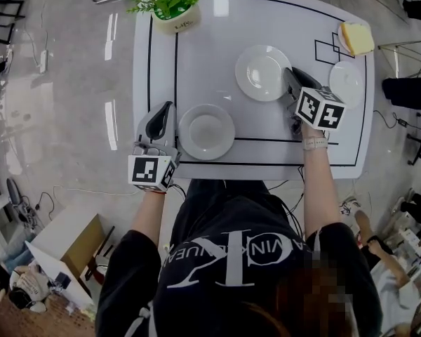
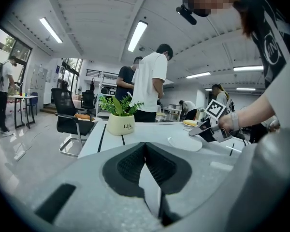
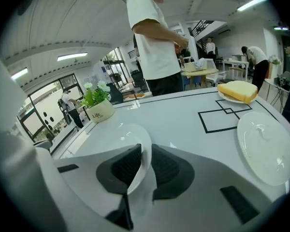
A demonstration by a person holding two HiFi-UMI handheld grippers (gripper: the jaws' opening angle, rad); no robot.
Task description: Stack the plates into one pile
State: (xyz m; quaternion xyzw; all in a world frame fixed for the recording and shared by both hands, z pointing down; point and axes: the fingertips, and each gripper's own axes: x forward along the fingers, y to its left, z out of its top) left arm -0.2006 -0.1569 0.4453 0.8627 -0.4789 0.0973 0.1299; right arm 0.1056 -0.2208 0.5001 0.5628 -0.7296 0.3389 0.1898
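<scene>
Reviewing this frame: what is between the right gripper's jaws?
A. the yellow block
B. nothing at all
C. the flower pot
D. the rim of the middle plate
D: in the right gripper view, the right gripper has its pads pressed on the rim of the middle plate, which lies on the white table.

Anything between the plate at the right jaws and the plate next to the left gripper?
Nothing visible. Only bare table lies between the middle plate, its rim in the jaws of the right gripper, and the near plate. The left gripper, jaws shut, sits at that plate's left side, off the path.
</scene>
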